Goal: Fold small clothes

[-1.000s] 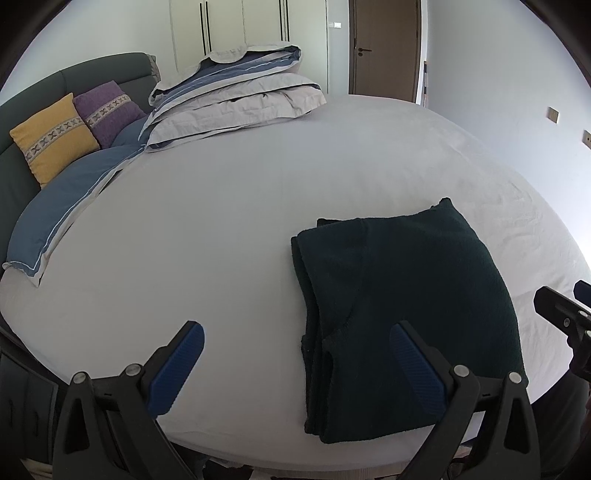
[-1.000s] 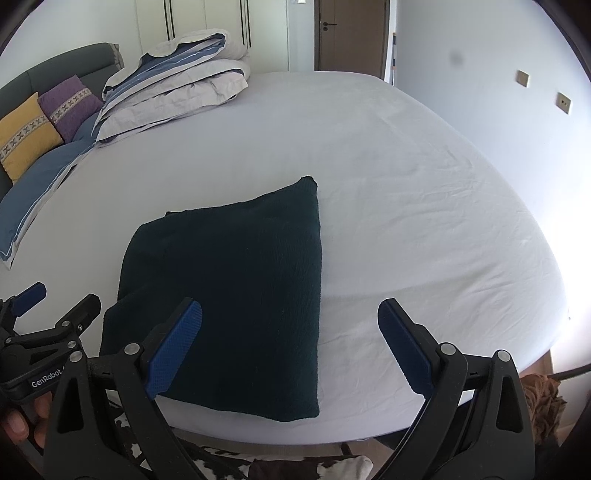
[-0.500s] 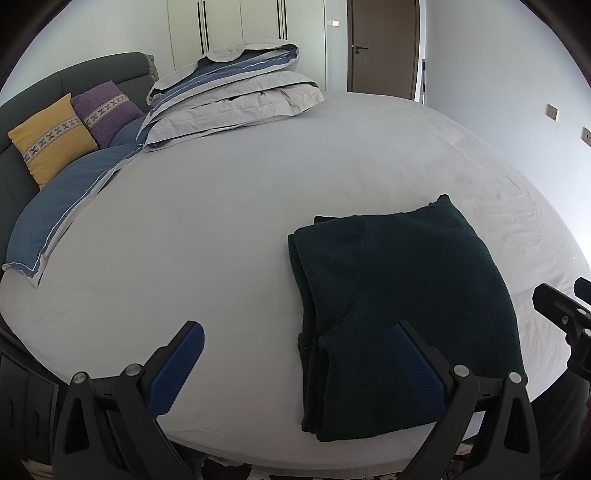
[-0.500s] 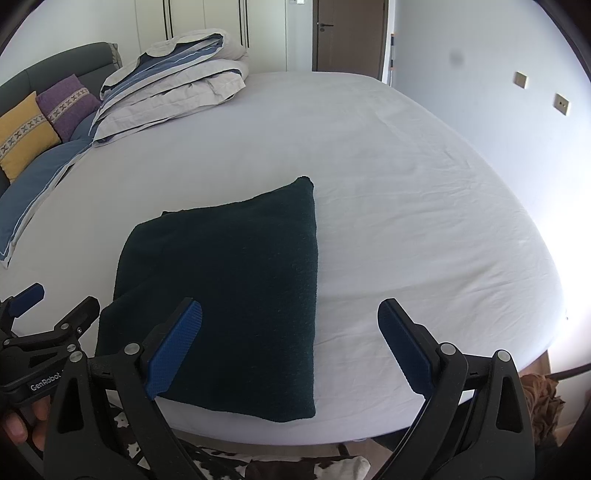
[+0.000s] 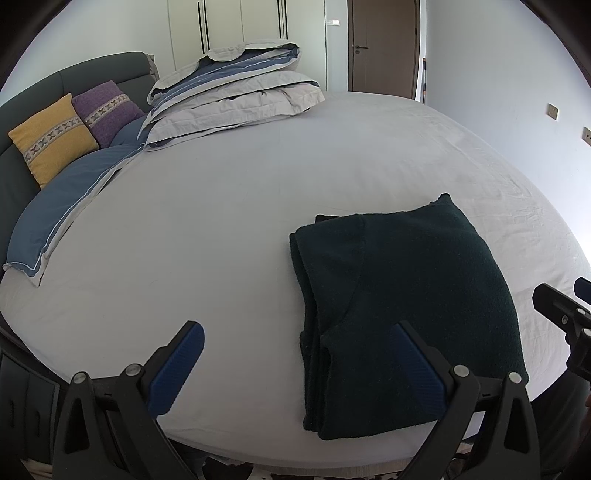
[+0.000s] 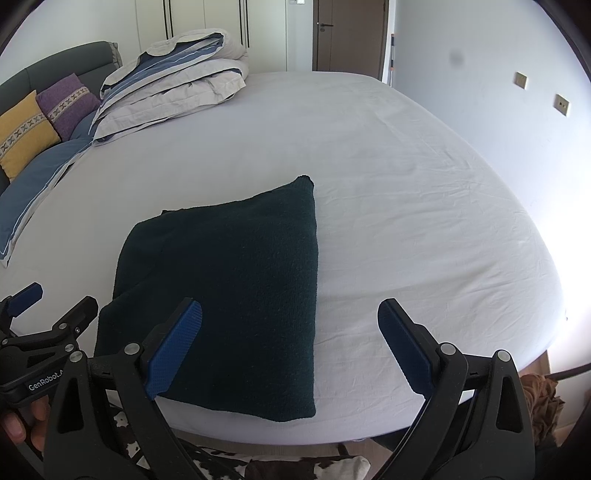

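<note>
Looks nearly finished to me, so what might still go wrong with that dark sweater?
The folded sweater lies at the bed's near edge, its front hem almost over it; a nudge might slide it off. Its stacked layers sit loose, so a pinch by the open left gripper may catch only some.

Each tool (image 5: 297, 365) (image 6: 290, 345) has black triangular arms, silver screws and ribbed blue pads (image 6: 173, 349); one reads "GenRobot".

Domestic bedroom. Evidence: wide bed under a pale grey fitted sheet (image 5: 229, 206), dark grey upholstered headboard (image 5: 74, 79), yellow and purple patterned cushions (image 5: 53, 138), folded grey-and-blue duvet (image 5: 236, 99), white built-in wardrobe doors (image 5: 243, 22), brown door (image 5: 384, 44).
</note>
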Action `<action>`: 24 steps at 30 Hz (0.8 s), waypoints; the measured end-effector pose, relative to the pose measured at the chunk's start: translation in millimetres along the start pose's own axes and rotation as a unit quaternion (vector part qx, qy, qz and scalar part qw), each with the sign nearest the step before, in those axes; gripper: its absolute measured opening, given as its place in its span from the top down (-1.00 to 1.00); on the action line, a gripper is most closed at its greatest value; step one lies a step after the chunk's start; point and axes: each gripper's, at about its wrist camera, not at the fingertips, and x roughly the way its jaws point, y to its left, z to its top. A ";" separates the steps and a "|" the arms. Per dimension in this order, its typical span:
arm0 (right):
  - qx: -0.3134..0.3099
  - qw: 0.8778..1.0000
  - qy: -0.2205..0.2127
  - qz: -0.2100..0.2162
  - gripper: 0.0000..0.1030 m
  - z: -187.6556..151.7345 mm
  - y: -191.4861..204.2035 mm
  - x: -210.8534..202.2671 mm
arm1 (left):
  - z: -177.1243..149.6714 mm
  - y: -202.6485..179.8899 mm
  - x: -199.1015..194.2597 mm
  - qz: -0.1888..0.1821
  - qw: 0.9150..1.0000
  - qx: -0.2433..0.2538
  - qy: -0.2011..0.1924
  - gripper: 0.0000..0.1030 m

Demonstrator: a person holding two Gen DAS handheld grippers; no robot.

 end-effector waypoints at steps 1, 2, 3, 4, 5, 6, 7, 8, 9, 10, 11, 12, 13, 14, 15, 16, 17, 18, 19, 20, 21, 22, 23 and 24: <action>0.000 1.000 0.000 0.000 -0.89 0.0 0.1 0.2 | -0.6 0.0 -0.2 0.000 1.000 0.000 0.000 -1.00; 0.000 1.000 0.000 0.000 -0.89 -0.1 0.1 0.0 | -0.6 0.0 -0.2 0.001 1.000 0.000 0.000 -1.00; 0.000 1.000 0.000 0.000 -0.89 -0.2 0.3 -0.1 | -0.5 0.2 -0.1 0.000 1.000 0.000 0.000 -1.00; 0.000 1.000 0.000 0.000 -0.89 -0.3 0.5 0.0 | -0.6 0.0 -0.1 0.000 1.000 0.000 0.000 -1.00; 0.000 1.000 0.000 0.000 -0.89 -0.4 0.6 0.3 | -1.1 0.1 0.1 0.000 1.000 0.000 0.001 -1.00; 0.000 1.000 0.001 0.000 -0.89 -0.5 0.8 0.5 | -1.7 0.2 0.1 0.000 1.000 0.000 0.001 -1.00; 0.000 1.000 0.001 0.000 -0.89 -0.6 0.8 0.3 | -2.6 0.1 0.2 0.000 1.000 0.000 0.002 -1.00; 0.000 1.000 0.001 0.000 -0.89 -0.9 1.0 0.6 | -3.2 0.1 0.5 0.000 1.000 0.000 0.003 -1.00; 0.000 1.000 0.001 0.000 -0.89 -1.2 0.9 0.5 | -3.7 0.1 0.6 -0.001 1.000 0.000 0.003 -1.00; 0.000 1.000 0.001 0.000 -0.89 -1.2 1.0 0.7 | -4.2 0.1 0.7 -0.001 1.000 0.000 0.004 -1.00; 0.000 1.000 0.001 0.000 -0.89 -1.5 1.1 1.0 | -4.2 0.1 0.7 0.000 1.000 0.000 0.004 -1.00; 0.000 1.000 0.001 0.000 -0.89 -1.9 1.1 1.3 | -4.2 0.1 0.7 -0.001 1.000 -0.001 0.004 -1.00; 0.000 1.000 0.001 0.000 -0.89 -1.9 1.3 0.9 | -4.6 0.0 0.7 -0.001 1.000 -0.001 0.004 -1.00; 0.000 1.000 0.001 0.000 -0.89 -1.9 1.4 1.0 | -4.7 0.0 0.7 0.000 1.000 -0.001 0.004 -1.00; 0.000 1.000 0.001 -0.001 -0.89 -2.0 1.6 0.5 | -4.6 0.1 0.8 0.000 1.000 -0.001 0.004 -1.00; 0.000 1.000 0.001 -0.001 -0.89 -2.0 1.6 0.6 | -4.5 0.2 0.8 -0.001 1.000 0.000 0.004 -1.00; 0.000 1.000 0.001 0.000 -0.89 -2.0 1.4 0.6 | -4.6 0.2 0.8 -0.001 1.000 0.000 0.004 -1.00; 0.000 1.000 0.001 0.000 -0.89 -2.0 1.4 1.0 | -4.5 0.2 0.8 0.000 1.000 0.000 0.004 -1.00; 0.000 1.000 0.001 0.000 -0.89 -2.0 1.5 0.7 | -5.0 0.3 0.9 0.000 1.000 0.000 0.004 -1.00; 0.000 1.000 0.001 -0.001 -0.89 -2.1 1.5 1.0 | -4.6 0.3 0.8 -0.001 1.000 -0.001 0.005 -1.00; 0.000 1.000 0.001 0.000 -0.89 -1.8 1.3 0.7 | -5.0 0.6 1.2 -0.001 1.000 -0.001 0.005 -1.00; 0.000 1.000 0.001 0.000 -0.89 -1.9 1.4 0.8 | -5.5 0.6 1.6 -0.002 1.000 -0.001 0.005 -1.00; 0.000 1.000 0.001 -0.001 -0.89 -2.0 1.5 0.6 | -6.0 0.6 1.8 -0.002 1.000 -0.001 0.005 -1.00; 0.000 1.000 0.001 0.000 -0.89 -1.9 1.4 0.6 | -6.4 0.6 1.9 -0.002 1.000 -0.001 0.006 -1.00</action>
